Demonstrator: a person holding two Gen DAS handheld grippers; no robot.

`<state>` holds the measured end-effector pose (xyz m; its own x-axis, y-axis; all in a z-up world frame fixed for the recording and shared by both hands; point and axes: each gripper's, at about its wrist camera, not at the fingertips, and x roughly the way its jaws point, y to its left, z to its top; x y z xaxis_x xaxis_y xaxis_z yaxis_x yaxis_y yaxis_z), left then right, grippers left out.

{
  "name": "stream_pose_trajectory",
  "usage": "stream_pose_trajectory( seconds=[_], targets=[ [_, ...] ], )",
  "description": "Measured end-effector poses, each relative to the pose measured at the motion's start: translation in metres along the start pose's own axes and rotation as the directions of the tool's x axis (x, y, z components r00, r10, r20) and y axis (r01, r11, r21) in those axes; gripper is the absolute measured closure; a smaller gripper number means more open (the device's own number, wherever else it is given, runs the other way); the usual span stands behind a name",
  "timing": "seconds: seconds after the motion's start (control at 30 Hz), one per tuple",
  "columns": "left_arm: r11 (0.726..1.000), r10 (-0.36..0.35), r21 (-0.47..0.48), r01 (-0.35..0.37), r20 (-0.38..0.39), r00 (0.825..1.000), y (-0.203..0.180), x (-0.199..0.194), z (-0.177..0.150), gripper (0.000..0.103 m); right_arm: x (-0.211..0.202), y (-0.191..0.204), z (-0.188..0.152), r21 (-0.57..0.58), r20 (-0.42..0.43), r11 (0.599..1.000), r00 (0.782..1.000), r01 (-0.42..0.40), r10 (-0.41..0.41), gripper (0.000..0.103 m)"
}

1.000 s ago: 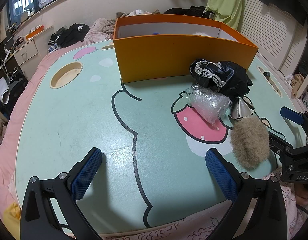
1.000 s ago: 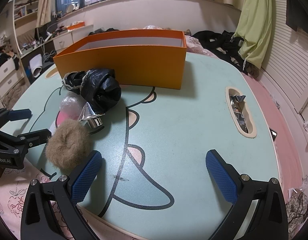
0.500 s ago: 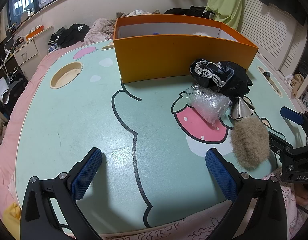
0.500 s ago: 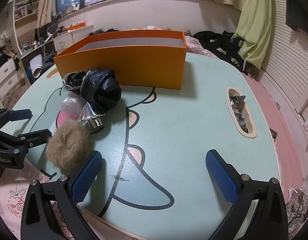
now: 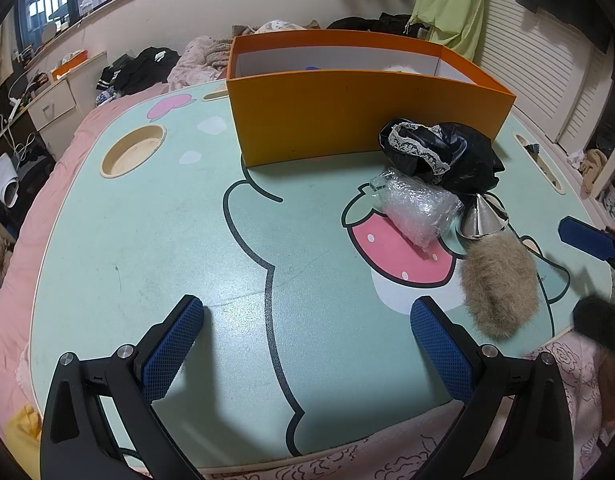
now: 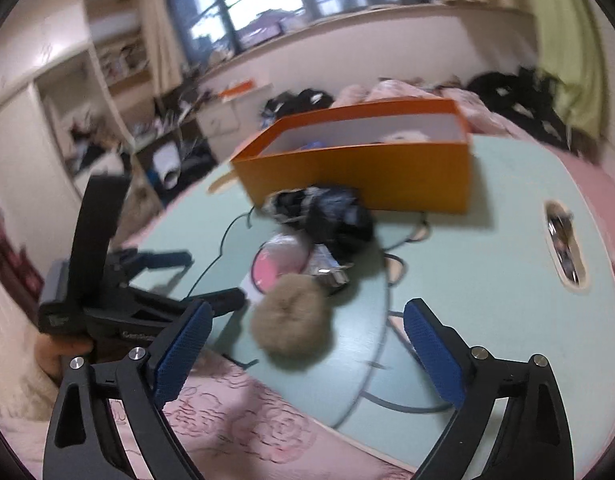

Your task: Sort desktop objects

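On the pale green table with the cartoon drawing point(image 5: 147, 240), near its far edge, an open orange cardboard box point(image 5: 347, 120) is stood. Something white and something blue are seen just over its wall, but what they are cannot be told.

Just in front of the box, toward the table's right side, 4 things are piled close together. A crumpled black cloth with white lace trim point(image 5: 439, 156) is laid against the box's front wall. A clear bubble-wrap bundle point(image 5: 419, 208) is laid beside it, partly over the pink strawberry picture point(image 5: 391, 256). A shiny silver metal cone point(image 5: 481, 216) is touched by the cloth on 1 side and by a fluffy tan fur ball point(image 5: 497, 284) on the other. The fur ball is laid close to the near edge of the table.

A round cup hollow point(image 5: 131, 156) is cut into the table near its far left corner. A long slot point(image 6: 563, 244) with shiny scraps in it is cut near the right edge.

The left gripper point(image 5: 307, 356) is held over the near edge, with its jaws spread wide and nothing between them.

The right gripper point(image 6: 307, 344) is pointed at the fur ball. Its jaws are closing, but they are wide apart, and the ball is not touched by the blue pads point(image 6: 431, 352). That view is blurred.

A pink flowered blanket point(image 6: 235, 408) is spread under the table's near edge.
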<state>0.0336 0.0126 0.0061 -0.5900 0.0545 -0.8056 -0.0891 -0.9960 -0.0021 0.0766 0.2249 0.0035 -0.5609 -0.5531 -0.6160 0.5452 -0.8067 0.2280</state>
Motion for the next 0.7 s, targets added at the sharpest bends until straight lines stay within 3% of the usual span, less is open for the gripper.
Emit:
stream_pose_trajectory(
  seconds=[0.03,0.13,0.17,0.2,0.4,0.7],
  targets=[
    [1.0,0.0,0.0,0.0,0.0,1.0,0.0,0.0,0.0,0.0,0.008,0.005,0.002,-0.022,-0.03,1.0,0.999,0.014,-0.015,0.014],
    [1.0,0.001,0.0,-0.001,-0.002,1.0,0.0,0.0,0.0,0.0,0.037,0.011,0.004,-0.054,-0.136,0.998,0.99,0.022,-0.03,0.037],
    [1.0,0.002,0.001,-0.002,0.0,1.0,0.0,0.0,0.0,0.0,0.037,0.014,0.005,-0.067,-0.124,0.997,0.991,0.035,-0.043,0.06],
    [1.0,0.001,0.0,-0.001,0.0,1.0,0.0,0.0,0.0,0.0,0.039,0.015,0.006,-0.072,-0.133,0.997,0.99,0.035,-0.045,0.066],
    [1.0,0.0,0.0,0.0,0.0,1.0,0.0,0.0,-0.001,0.0,0.028,0.02,0.011,-0.077,-0.036,0.993,0.995,0.088,-0.091,0.068],
    [1.0,0.0,-0.001,0.0,0.0,1.0,0.0,-0.001,-0.001,0.0,0.009,0.019,-0.004,-0.061,0.059,0.984,0.984,0.169,-0.165,0.068]
  ],
)
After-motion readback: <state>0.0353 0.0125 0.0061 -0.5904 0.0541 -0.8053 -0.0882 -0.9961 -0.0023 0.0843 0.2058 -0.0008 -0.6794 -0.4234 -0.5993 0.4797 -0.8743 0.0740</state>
